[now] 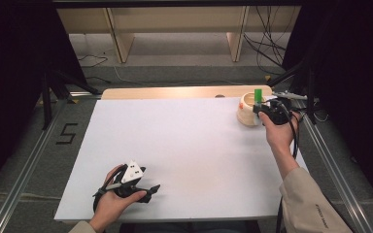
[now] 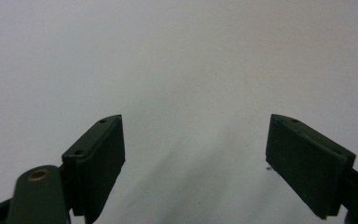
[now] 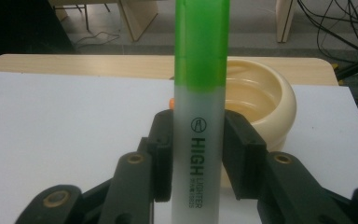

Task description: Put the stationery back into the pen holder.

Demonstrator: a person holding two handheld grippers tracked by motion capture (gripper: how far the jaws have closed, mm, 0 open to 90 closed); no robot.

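Right gripper grasps an upright highlighter just before the bowl.
Its top is cut off; an orange speck behind it is unclear. Left gripper rests released over the white table.

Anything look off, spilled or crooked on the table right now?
Nothing stands out. The right gripper holds a green highlighter upright, squarely between its jaws, beside the cream bowl near the table's far right corner. The bowl stands level. The left gripper is open over bare white tabletop.
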